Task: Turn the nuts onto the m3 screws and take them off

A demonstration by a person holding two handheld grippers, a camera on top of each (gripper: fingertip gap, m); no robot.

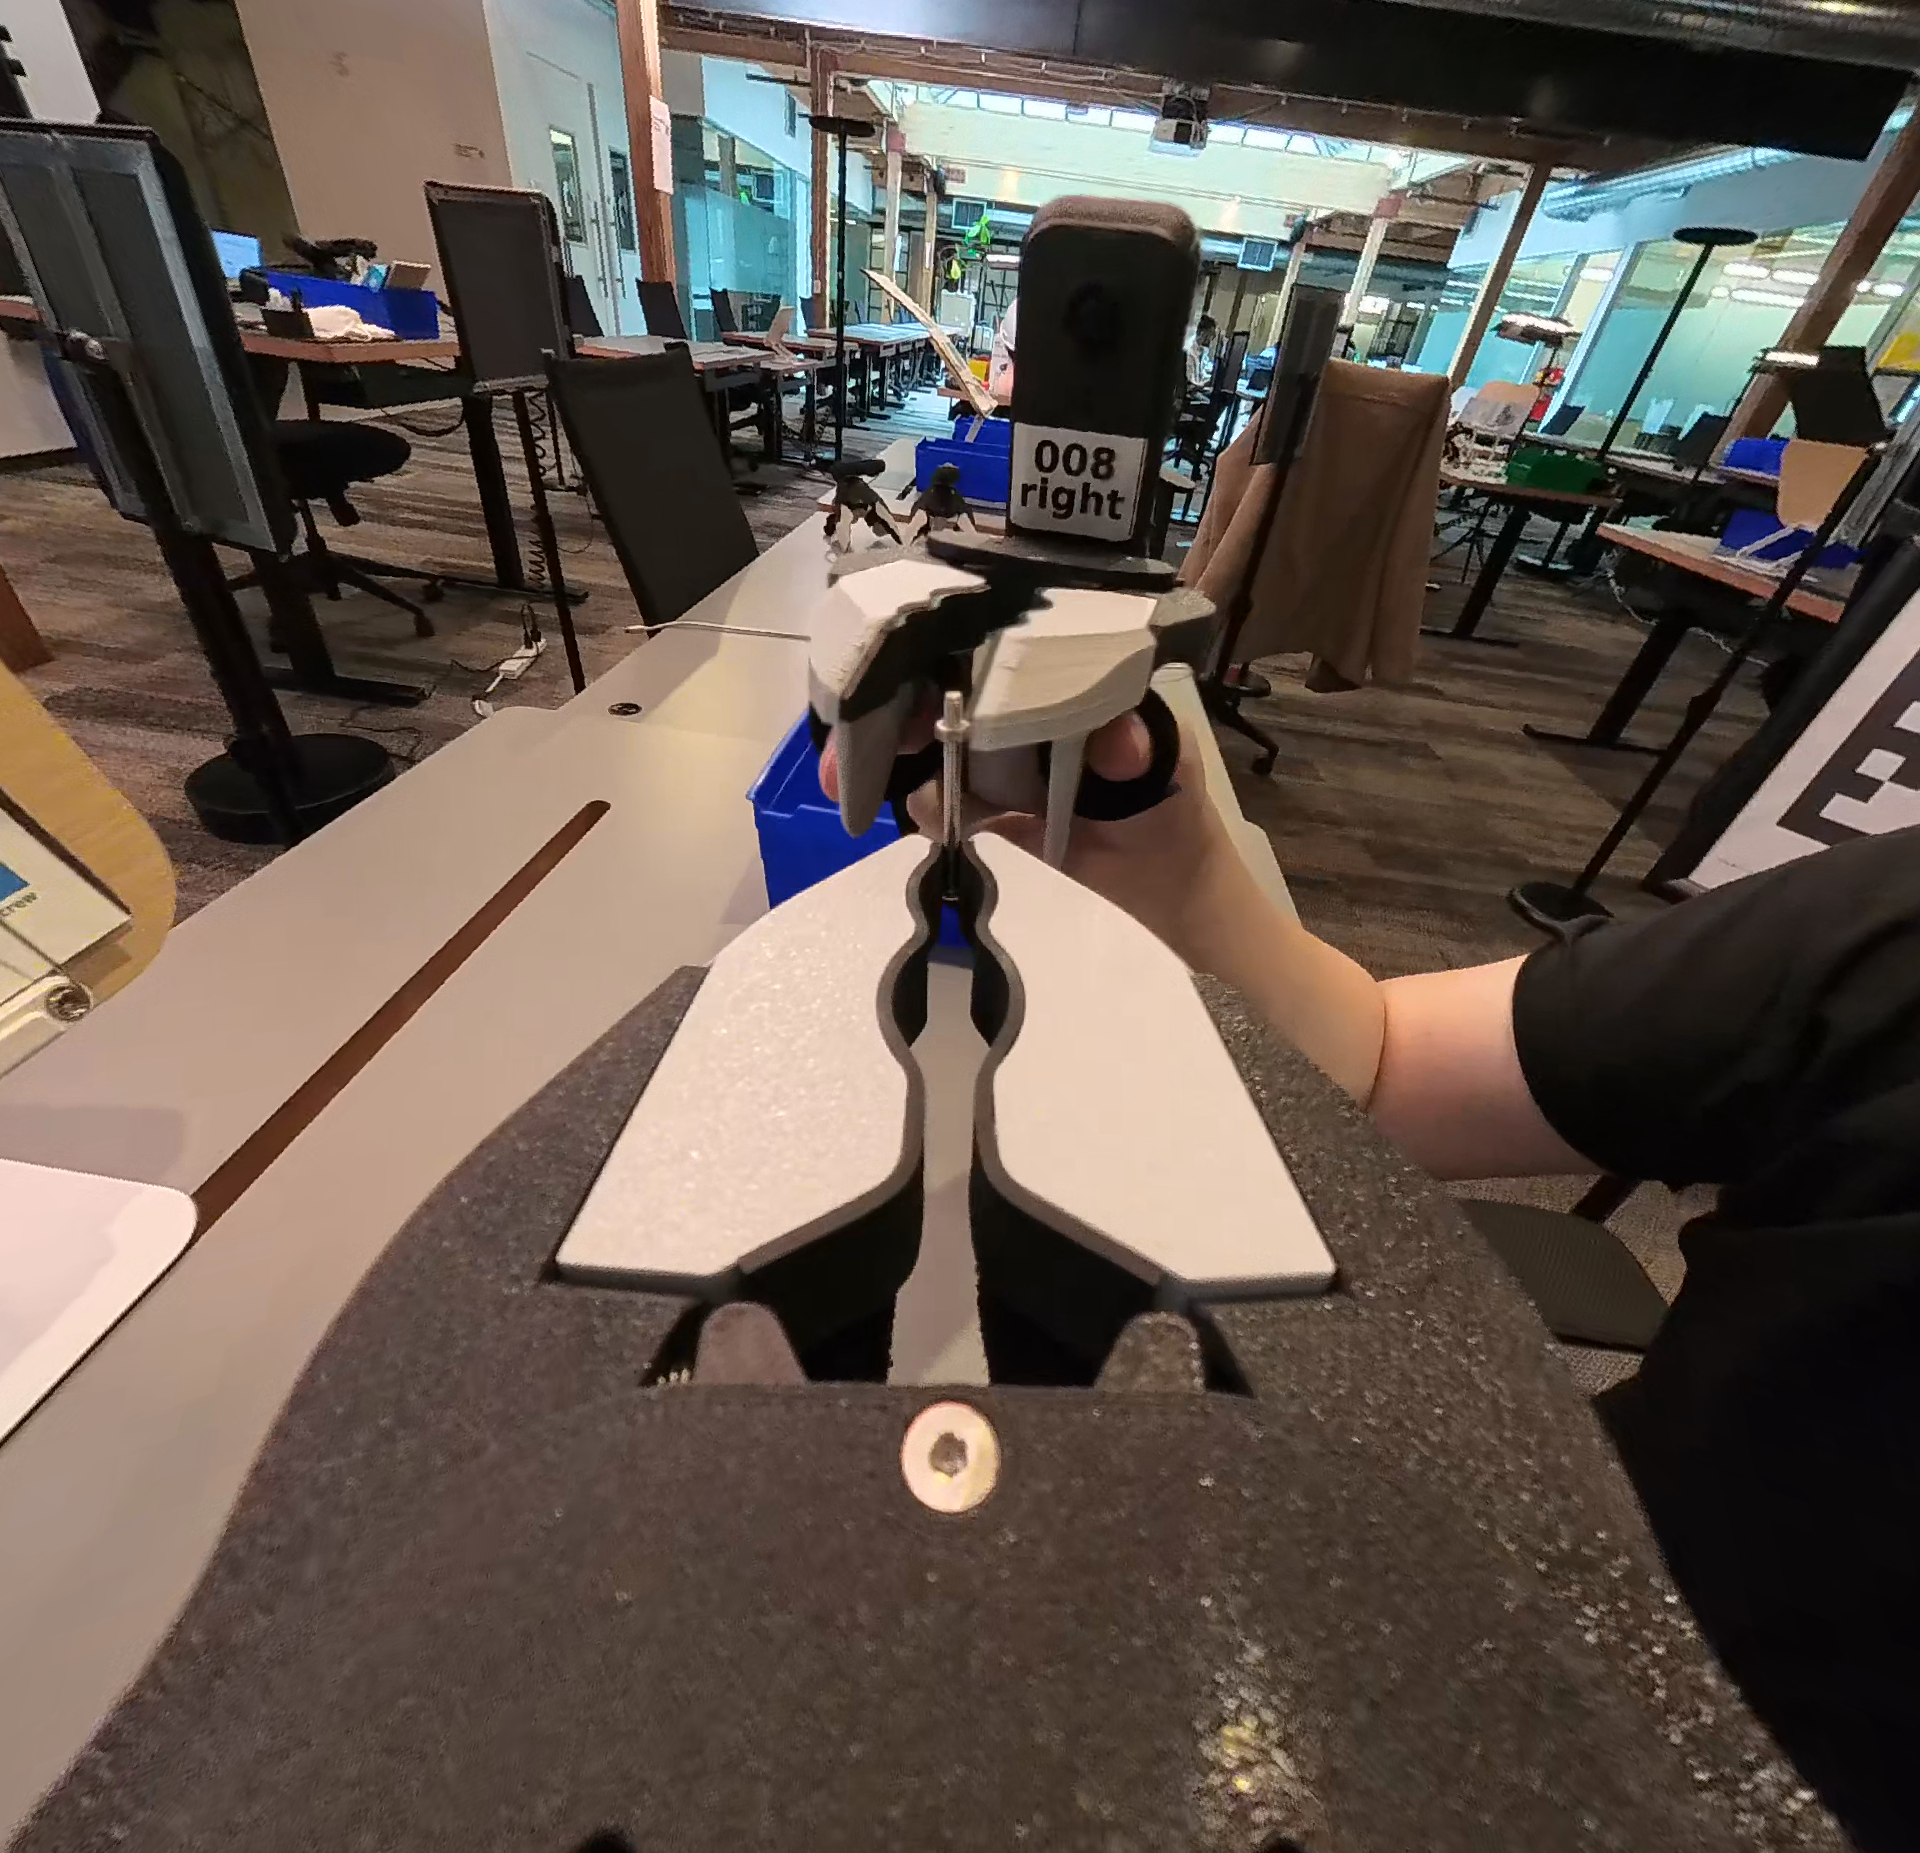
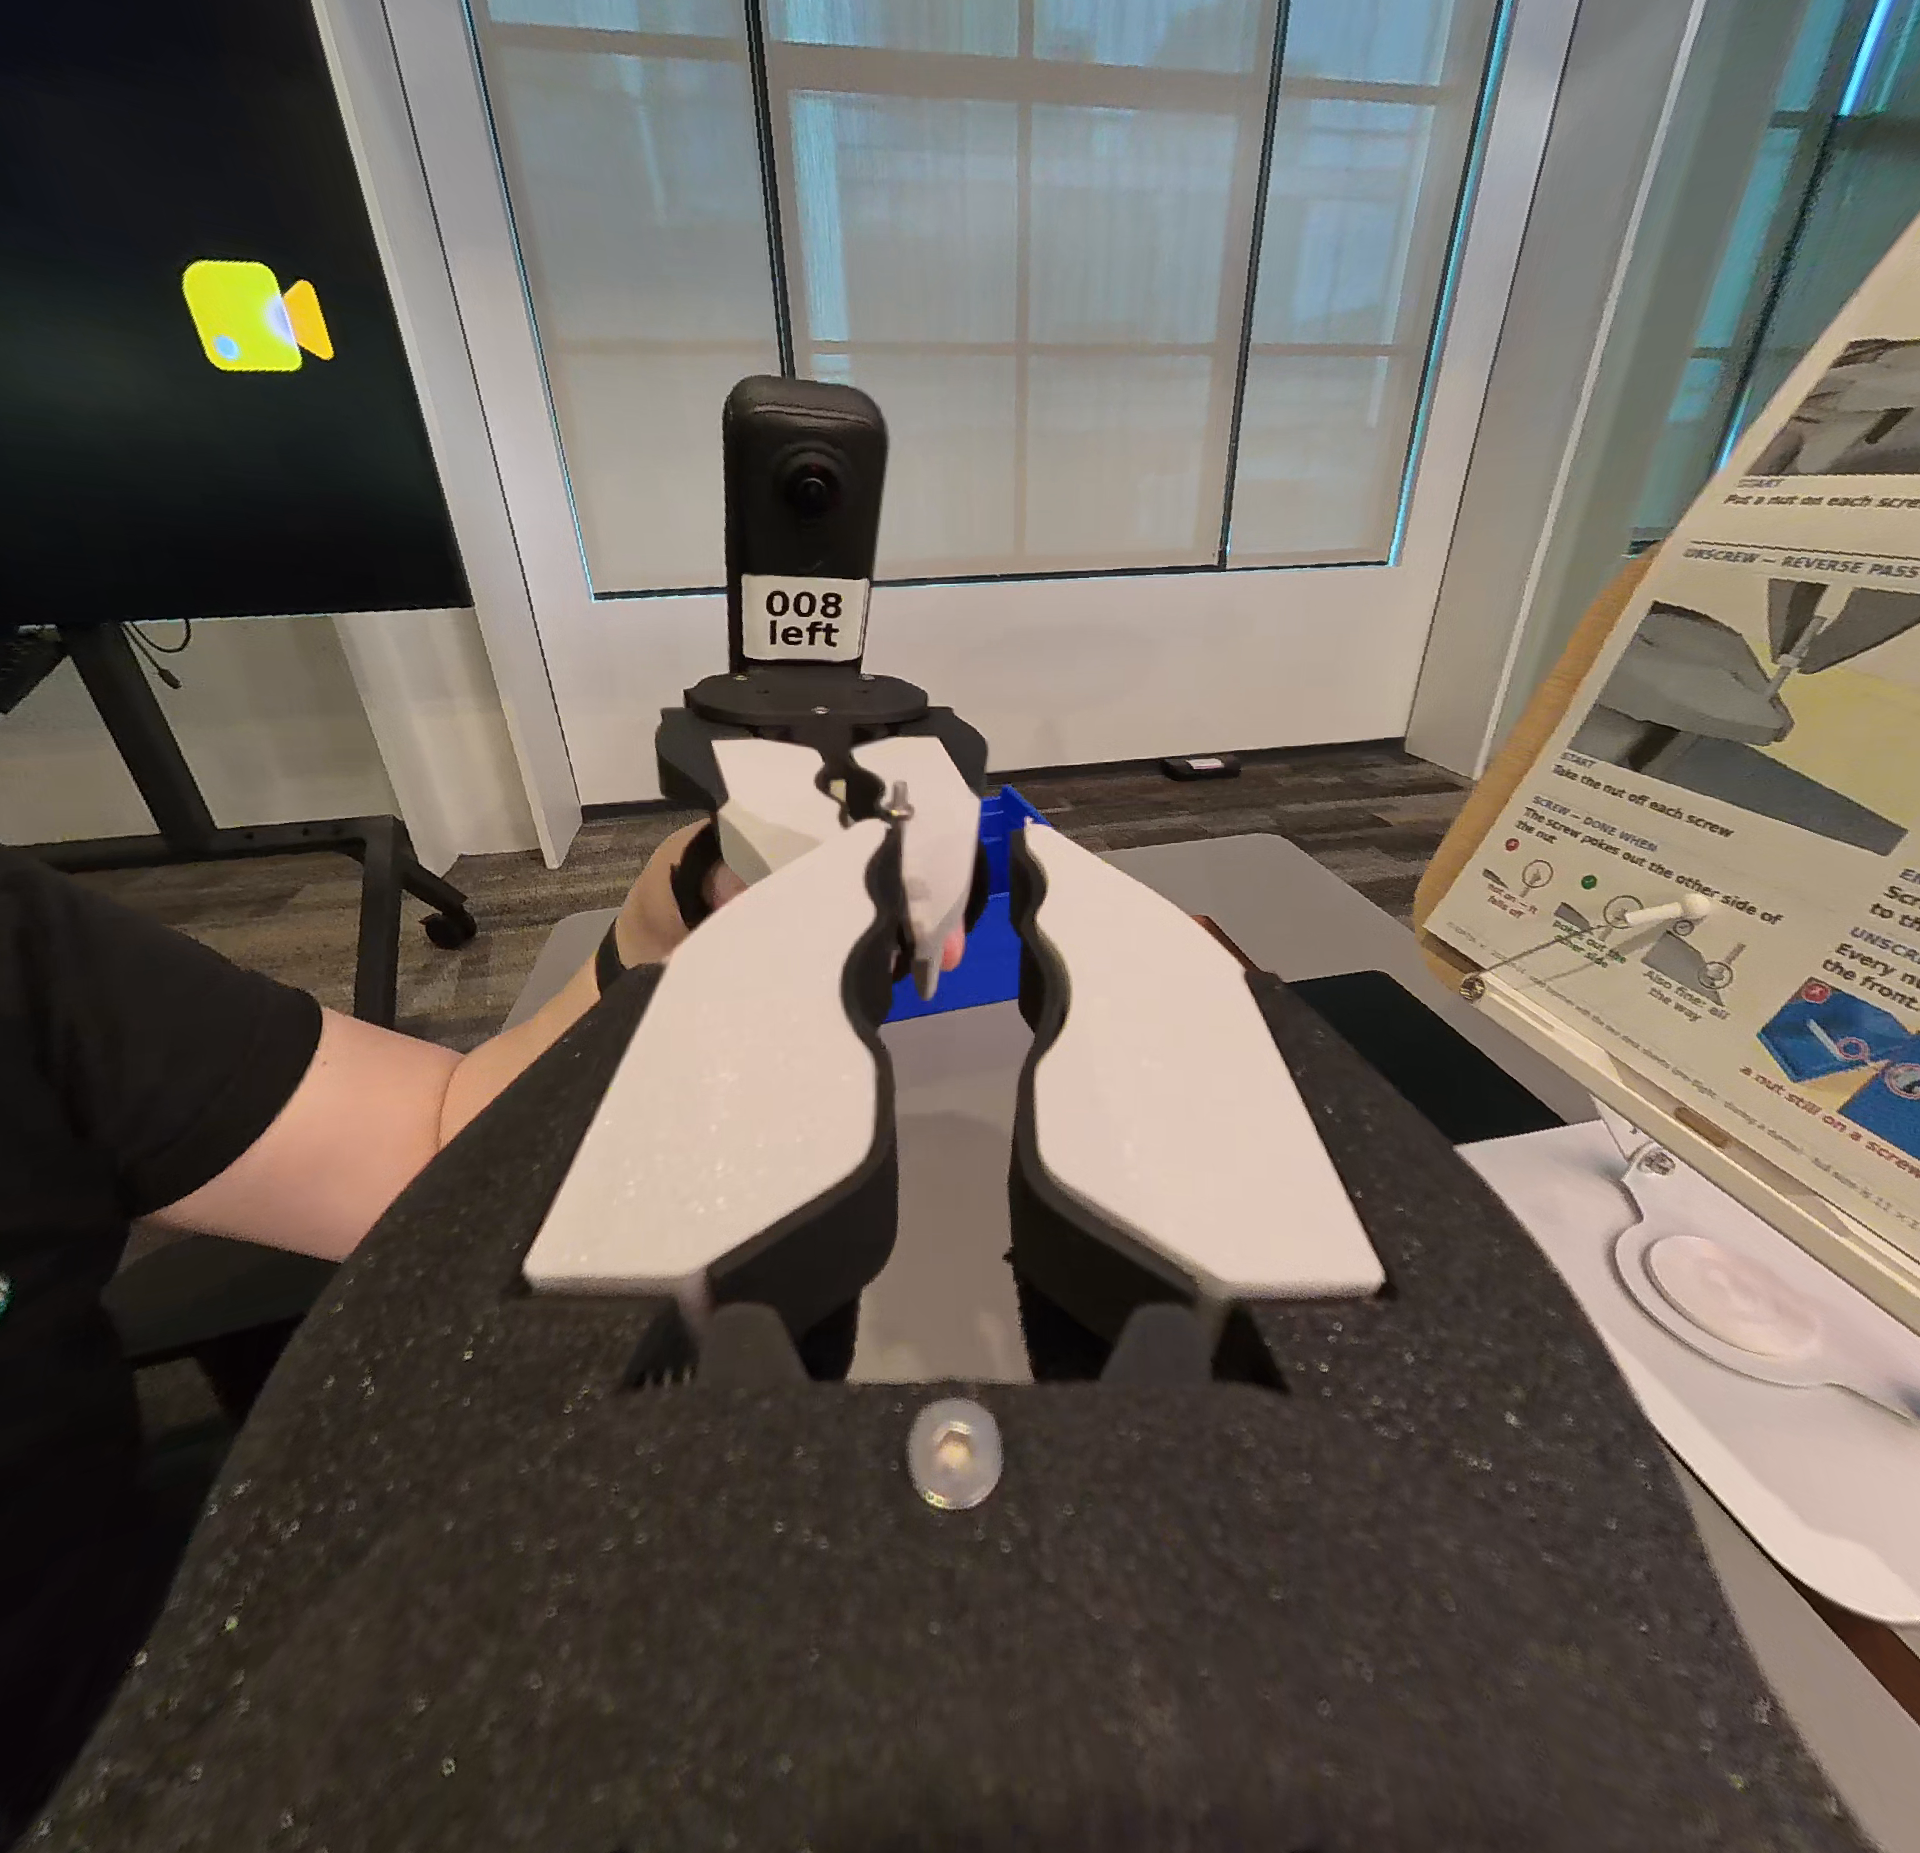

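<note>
My left gripper (image 1: 951, 863) is shut on the lower end of a thin m3 screw (image 1: 952, 785), which stands upright from its tips. A small nut (image 1: 953, 729) sits near the screw's upper end. My right gripper (image 1: 966, 681) faces the left one, held by a hand, with its jaws open on either side of the screw's top. In the right wrist view my right gripper (image 2: 951, 858) is open. The left gripper (image 2: 868, 816) lies just beyond it with the screw (image 2: 899, 801) at its tips. I cannot tell whether the right fingers touch the nut.
A blue bin (image 1: 810, 827) stands on the grey table (image 1: 416, 868) below both grippers; it also shows in the right wrist view (image 2: 966, 962). An instruction board (image 2: 1714, 816) leans at the right. A white sheet (image 2: 1662, 1284) lies under it. My left and right fingertips are right by each other.
</note>
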